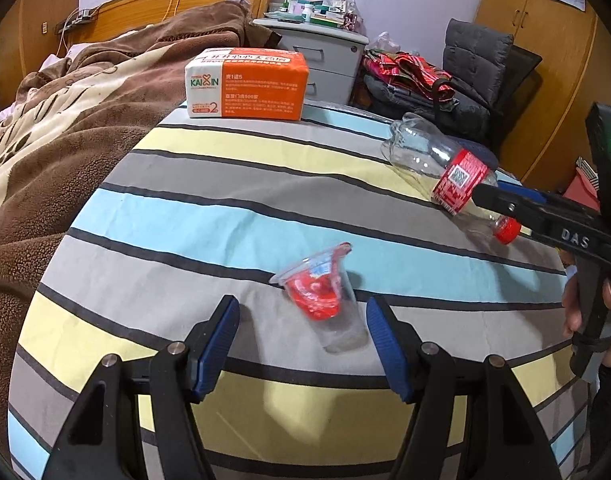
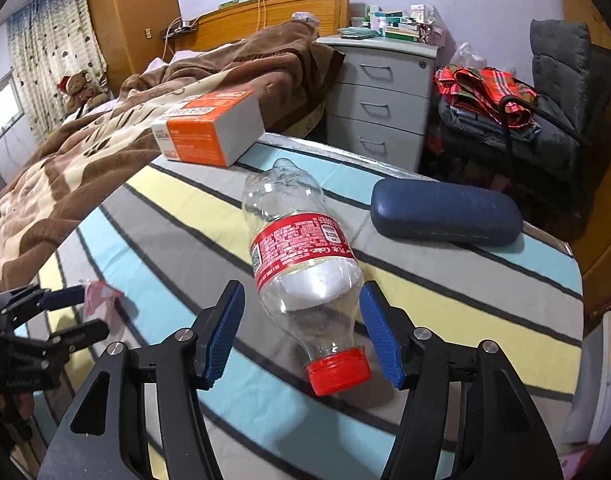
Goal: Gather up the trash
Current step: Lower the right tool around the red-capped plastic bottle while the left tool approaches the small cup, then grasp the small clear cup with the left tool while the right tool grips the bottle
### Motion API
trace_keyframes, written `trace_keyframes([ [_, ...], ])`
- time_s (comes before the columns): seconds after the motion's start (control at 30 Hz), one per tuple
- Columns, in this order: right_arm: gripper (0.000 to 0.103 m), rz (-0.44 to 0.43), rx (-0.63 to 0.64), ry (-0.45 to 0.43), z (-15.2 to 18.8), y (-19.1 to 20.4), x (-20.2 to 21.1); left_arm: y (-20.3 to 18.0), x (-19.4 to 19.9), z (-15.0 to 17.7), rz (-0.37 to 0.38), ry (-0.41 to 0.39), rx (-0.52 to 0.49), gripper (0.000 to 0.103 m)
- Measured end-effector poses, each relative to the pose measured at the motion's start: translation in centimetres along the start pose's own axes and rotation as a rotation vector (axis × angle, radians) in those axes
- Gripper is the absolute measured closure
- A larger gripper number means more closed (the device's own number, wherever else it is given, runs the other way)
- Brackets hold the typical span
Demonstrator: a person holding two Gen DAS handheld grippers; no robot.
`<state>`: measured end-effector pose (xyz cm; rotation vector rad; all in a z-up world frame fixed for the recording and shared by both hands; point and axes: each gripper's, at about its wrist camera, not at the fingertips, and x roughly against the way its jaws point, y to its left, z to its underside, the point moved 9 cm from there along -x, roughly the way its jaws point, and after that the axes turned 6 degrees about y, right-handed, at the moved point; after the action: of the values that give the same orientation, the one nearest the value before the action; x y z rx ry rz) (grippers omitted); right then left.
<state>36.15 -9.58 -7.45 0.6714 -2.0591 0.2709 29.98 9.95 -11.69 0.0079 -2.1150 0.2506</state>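
A clear plastic cup (image 1: 325, 300) with a red wrapper inside lies on its side on the striped bedsheet (image 1: 225, 208). My left gripper (image 1: 303, 320) is open, its blue pads either side of the cup, not touching it. An empty clear cola bottle (image 2: 301, 256) with a red label and red cap lies on the sheet; it also shows in the left wrist view (image 1: 445, 172). My right gripper (image 2: 301, 316) is open with the bottle's neck end between its pads; the right pad is close to it. The left gripper and cup show in the right wrist view (image 2: 65, 312).
An orange and white box (image 1: 247, 84) lies at the far end of the sheet. A dark blue glasses case (image 2: 445, 212) lies right of the bottle. A brown blanket (image 1: 65, 140) covers the bed's left. A grey drawer unit (image 2: 381, 100) and a chair with clothes (image 2: 505, 112) stand beyond.
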Motion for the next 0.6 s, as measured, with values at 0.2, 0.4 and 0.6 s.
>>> trace_keyframes([
  [0.2, 0.036, 0.0, 0.02, 0.002, -0.6, -0.1, -0.7, -0.2, -0.1, -0.1, 0.002, -0.011, -0.01, 0.042],
  [0.4, 0.036, -0.052, 0.102, 0.002, -1.3, 0.1, -0.7, -0.3, -0.2, -0.2, 0.002, -0.018, -0.019, 0.044],
  [0.6, 0.034, -0.091, 0.154, 0.013, -1.8, 0.8, -1.3, -0.5, -0.3, -0.4, 0.003, -0.025, -0.026, 0.044],
])
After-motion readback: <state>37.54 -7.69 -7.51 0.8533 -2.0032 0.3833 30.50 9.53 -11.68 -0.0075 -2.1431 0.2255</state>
